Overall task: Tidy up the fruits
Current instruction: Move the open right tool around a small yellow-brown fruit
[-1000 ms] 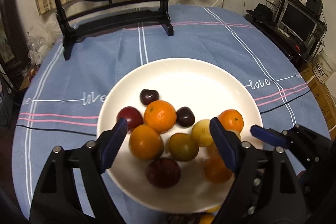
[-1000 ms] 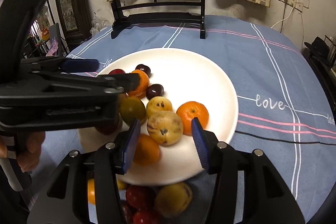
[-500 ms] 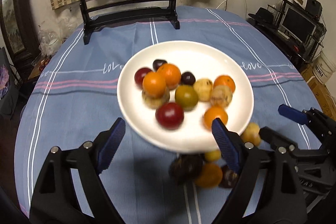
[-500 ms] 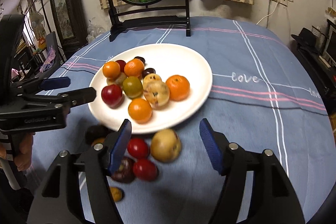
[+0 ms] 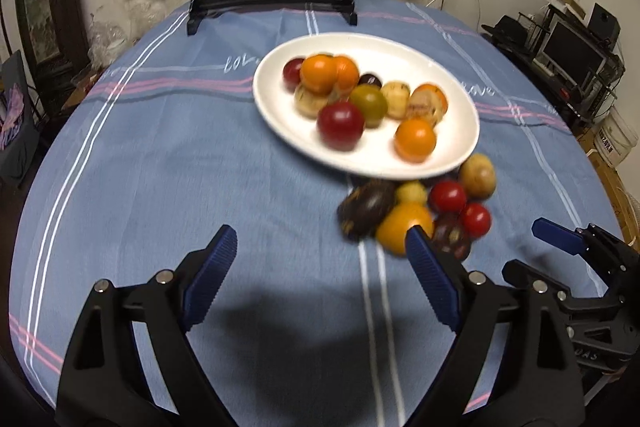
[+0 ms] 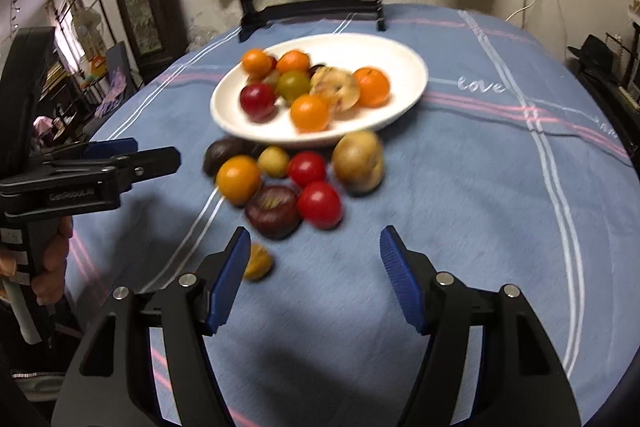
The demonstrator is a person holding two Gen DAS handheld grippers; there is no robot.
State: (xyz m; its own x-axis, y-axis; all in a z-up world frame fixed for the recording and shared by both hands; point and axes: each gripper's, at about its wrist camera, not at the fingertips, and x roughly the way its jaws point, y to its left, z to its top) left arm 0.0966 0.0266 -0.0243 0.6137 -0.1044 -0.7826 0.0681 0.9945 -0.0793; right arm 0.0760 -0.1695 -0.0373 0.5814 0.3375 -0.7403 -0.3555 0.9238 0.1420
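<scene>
So: white plate [image 6: 404, 65] sits mid-surface [image 6: 460, 187] w/ oranges, red & tan fruit piled on it. Loose fruit cluster [image 6: 288, 179] lies on the cloth just beside plate's near rim; one small yellowish fruit [image 6: 258, 267] lies apart, nearer still. Left tool [image 5: 320, 263] wide apart, has just been opening, nothing btwn. Right tool [image 6: 314, 259] apart, empty, both nearer than the plate.
</scene>
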